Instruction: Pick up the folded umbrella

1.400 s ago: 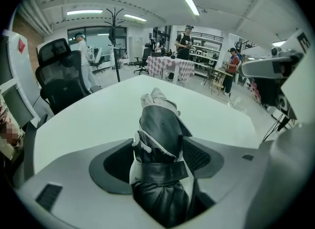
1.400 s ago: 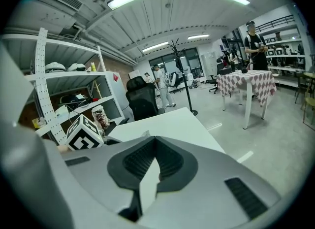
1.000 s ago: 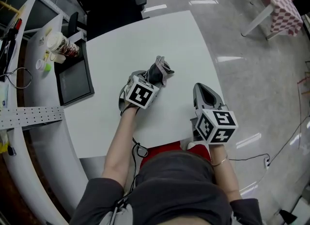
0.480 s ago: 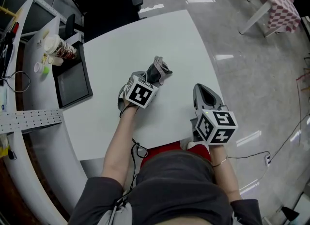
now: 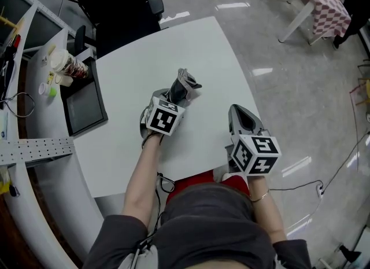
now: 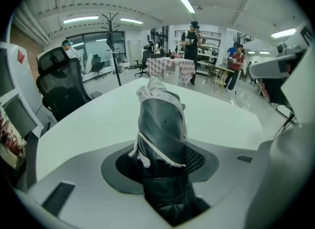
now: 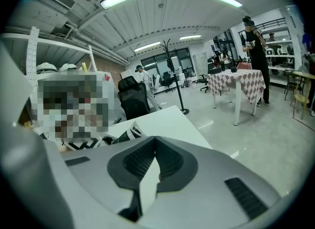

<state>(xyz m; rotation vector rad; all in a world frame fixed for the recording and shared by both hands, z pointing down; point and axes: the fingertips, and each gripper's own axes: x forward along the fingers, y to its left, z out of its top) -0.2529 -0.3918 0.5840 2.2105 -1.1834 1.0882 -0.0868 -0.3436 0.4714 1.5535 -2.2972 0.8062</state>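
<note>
Between closing left tongs [image 6: 160,161], folded umbrella [image 6: 161,124]

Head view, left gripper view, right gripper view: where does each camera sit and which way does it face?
Head view: on the person's head, facing steeply down at the table; forearms, lap, left gripper and right gripper show.
Left gripper view: on the left gripper, facing along its closing jaws, the folded umbrella between them.
Right gripper view: on the right gripper, facing along its shut, empty jaws across the table.
Shared: head and left gripper views show the folded umbrella.
</note>
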